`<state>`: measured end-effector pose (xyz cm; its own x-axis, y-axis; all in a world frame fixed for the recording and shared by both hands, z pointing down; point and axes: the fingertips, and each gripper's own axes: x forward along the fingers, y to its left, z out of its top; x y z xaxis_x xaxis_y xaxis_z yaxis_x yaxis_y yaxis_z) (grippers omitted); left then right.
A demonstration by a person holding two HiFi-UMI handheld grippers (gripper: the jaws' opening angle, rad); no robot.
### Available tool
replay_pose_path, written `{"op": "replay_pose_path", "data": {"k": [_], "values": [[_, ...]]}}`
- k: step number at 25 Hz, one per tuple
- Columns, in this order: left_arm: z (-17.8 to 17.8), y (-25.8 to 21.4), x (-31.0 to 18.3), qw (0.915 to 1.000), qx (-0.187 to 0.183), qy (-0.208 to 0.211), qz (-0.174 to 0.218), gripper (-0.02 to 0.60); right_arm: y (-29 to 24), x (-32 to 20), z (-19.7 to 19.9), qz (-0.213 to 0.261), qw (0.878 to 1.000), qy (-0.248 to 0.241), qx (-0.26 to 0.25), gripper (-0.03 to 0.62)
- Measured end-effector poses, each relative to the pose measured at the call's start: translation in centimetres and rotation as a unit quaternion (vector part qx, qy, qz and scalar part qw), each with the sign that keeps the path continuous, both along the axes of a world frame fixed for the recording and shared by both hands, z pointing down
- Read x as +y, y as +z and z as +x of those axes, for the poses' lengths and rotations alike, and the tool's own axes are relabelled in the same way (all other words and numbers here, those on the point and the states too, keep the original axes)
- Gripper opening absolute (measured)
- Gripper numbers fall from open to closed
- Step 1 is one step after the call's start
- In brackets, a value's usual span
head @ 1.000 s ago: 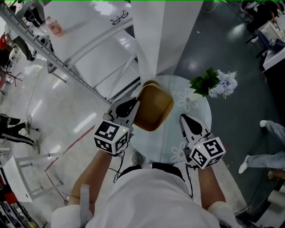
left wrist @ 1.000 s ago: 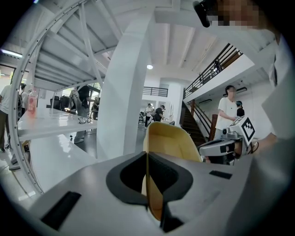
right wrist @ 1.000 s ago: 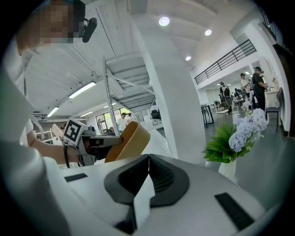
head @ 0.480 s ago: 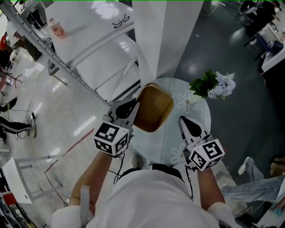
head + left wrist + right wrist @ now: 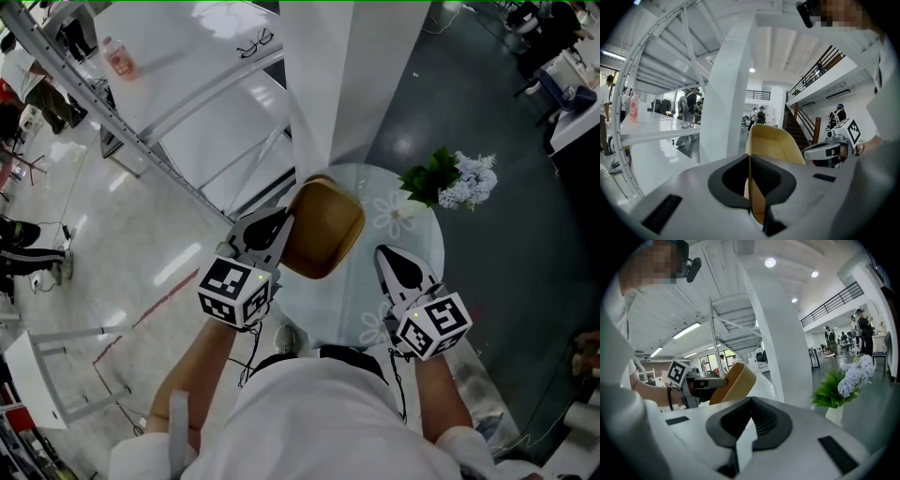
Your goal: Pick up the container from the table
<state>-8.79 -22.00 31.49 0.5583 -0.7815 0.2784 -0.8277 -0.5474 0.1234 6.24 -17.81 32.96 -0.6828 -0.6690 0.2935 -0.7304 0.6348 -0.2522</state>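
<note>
My left tongs (image 5: 269, 228) hide the tan container's (image 5: 324, 228) lower part, so I can't tell whether it touches the round glass desk (image 5: 367, 286). They're clenched on its rim, and it sits tilted over the desk's edge. My right tongs (image 5: 397, 262) are closed on nothing, apart from it.
</note>
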Motion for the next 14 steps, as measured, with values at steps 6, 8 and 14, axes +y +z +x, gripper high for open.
{"op": "replay_pose_path", "data": {"k": [6,8,14], "values": [[-0.11,0.29,-0.3,1.0,0.001,0.0,-0.003,0.03,0.29,-0.2,-0.33,-0.004,1.0,-0.003,0.002,0.021],[-0.08,0.34,-0.45,1.0,0.0,0.002,-0.003,0.029,0.41,-0.32,-0.4,-0.005,1.0,-0.003,0.002,0.021],[-0.12,1.02,-0.67,1.0,-0.004,0.004,-0.007,0.029,0.81,-0.68,-0.67,-0.007,1.0,-0.004,0.0,0.021]]}}
